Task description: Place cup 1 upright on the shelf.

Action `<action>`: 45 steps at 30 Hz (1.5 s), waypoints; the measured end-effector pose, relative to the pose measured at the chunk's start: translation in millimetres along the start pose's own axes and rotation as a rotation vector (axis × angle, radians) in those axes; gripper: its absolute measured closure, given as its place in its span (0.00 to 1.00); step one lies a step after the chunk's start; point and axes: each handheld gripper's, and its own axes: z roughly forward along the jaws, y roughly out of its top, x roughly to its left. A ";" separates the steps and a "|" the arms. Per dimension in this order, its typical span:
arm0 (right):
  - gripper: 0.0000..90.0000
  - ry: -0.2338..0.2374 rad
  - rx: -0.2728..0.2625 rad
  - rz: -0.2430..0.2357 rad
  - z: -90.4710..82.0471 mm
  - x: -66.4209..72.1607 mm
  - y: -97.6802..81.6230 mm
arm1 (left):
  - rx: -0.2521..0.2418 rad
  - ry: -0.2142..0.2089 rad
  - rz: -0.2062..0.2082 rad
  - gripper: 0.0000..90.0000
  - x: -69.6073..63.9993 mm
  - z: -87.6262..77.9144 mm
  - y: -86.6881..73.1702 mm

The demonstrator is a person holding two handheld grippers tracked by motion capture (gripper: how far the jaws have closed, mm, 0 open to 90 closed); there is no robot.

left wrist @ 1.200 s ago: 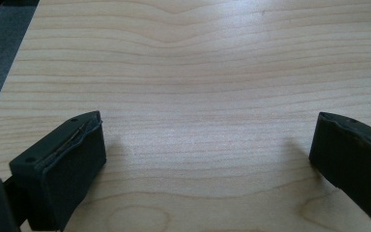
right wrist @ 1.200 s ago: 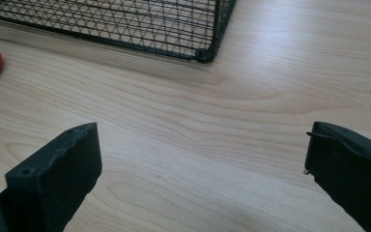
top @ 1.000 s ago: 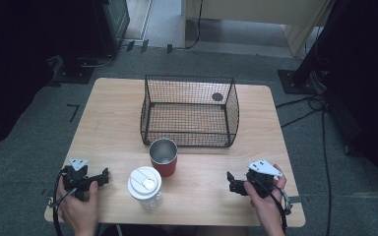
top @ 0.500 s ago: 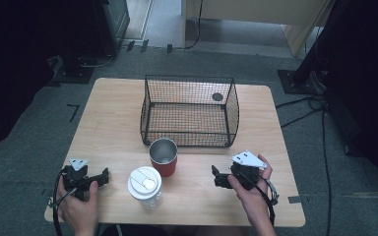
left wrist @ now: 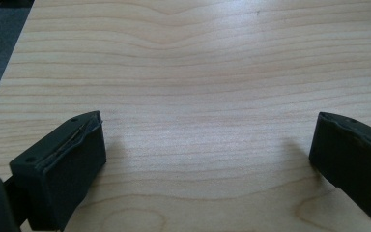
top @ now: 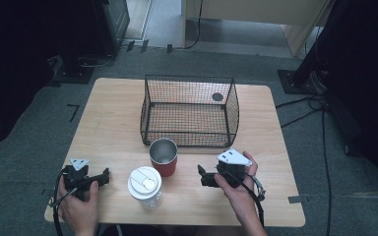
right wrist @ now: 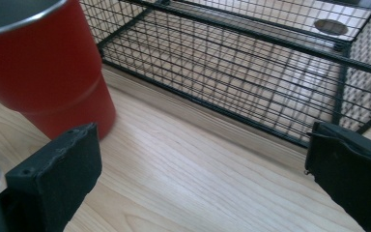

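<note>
Red cup (top: 163,157) stands on my counter (top: 113,123) just before the wire basket (top: 189,109), my right tongs (top: 202,176) wide beside it, left tongs (top: 106,177) wide apart.

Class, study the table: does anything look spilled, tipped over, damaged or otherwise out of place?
Nothing stands out. The red cup and the lidded jar stand upright, the wire basket sits squarely, and the table looks dry.
</note>
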 end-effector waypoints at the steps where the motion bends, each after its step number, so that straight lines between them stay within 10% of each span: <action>1: 0.00 0.000 0.000 0.000 0.0 0.0 0.0 | 0.001 -0.001 0.003 0.00 0.0 -0.1 0.1; 45: 0.00 0.209 -0.029 -0.085 42.6 64.2 17.9 | 0.002 -0.005 0.009 0.00 0.0 -0.1 0.1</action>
